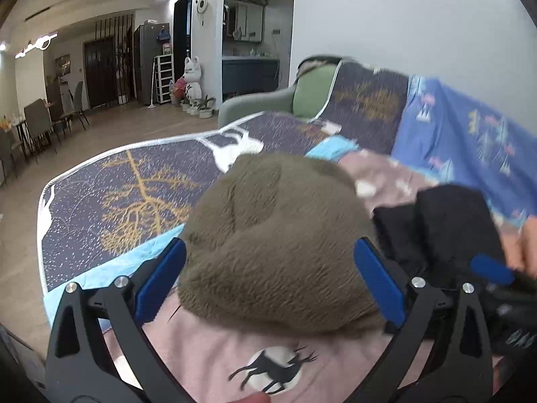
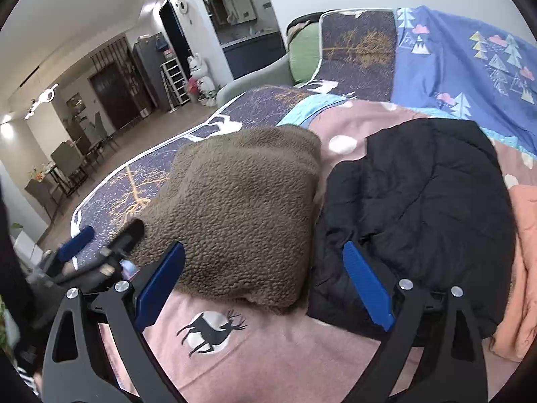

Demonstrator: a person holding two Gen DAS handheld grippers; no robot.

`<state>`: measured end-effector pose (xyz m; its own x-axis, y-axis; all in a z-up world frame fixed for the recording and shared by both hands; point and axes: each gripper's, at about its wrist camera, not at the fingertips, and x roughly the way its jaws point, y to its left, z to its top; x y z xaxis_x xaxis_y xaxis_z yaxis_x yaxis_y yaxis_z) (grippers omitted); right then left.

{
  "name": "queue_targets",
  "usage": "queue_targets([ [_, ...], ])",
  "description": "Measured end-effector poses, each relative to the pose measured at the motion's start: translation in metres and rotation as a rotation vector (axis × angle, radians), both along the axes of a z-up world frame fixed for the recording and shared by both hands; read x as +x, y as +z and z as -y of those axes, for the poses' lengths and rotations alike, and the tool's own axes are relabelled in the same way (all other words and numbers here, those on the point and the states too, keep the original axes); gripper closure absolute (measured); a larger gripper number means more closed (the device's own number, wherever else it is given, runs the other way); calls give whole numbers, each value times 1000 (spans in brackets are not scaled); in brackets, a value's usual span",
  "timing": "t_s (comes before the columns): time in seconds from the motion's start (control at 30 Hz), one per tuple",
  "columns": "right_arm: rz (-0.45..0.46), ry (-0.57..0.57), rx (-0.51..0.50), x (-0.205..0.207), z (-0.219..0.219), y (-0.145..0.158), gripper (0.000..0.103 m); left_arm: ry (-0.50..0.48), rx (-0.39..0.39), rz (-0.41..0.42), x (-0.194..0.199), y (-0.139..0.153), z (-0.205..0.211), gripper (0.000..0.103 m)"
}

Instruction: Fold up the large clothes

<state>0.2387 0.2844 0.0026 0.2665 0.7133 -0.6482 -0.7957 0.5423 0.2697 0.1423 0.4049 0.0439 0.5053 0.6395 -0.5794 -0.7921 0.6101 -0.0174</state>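
Note:
A folded brown fleece garment (image 1: 275, 235) (image 2: 241, 208) lies on the pink deer-print blanket (image 2: 268, 346). A folded black puffer jacket (image 2: 416, 208) lies to its right; it also shows in the left wrist view (image 1: 436, 228). My left gripper (image 1: 268, 278) is open, its blue fingers on either side of the fleece's near end. My right gripper (image 2: 265, 285) is open and empty, one finger over the fleece's near edge, the other over the jacket. The left gripper (image 2: 100, 245) shows at the left of the right wrist view.
An orange garment (image 2: 523, 268) lies at the right edge. A blue tree-print sheet (image 2: 463, 57) covers the sofa back. A dark gold-tree cover (image 1: 134, 194) spreads over the seat's left part. Beyond are a wooden floor, dining chairs (image 1: 40, 124) and a white figurine (image 1: 193, 80).

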Motion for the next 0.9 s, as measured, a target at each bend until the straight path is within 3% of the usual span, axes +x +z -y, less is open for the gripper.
queue_targets([
  [0.43,-21,38,39,0,6,8,8,19,54,-7,-7,3,17,2],
  [0.9,-34,57,44,0,6,7,8,14,52,21,-14,9,20,2],
])
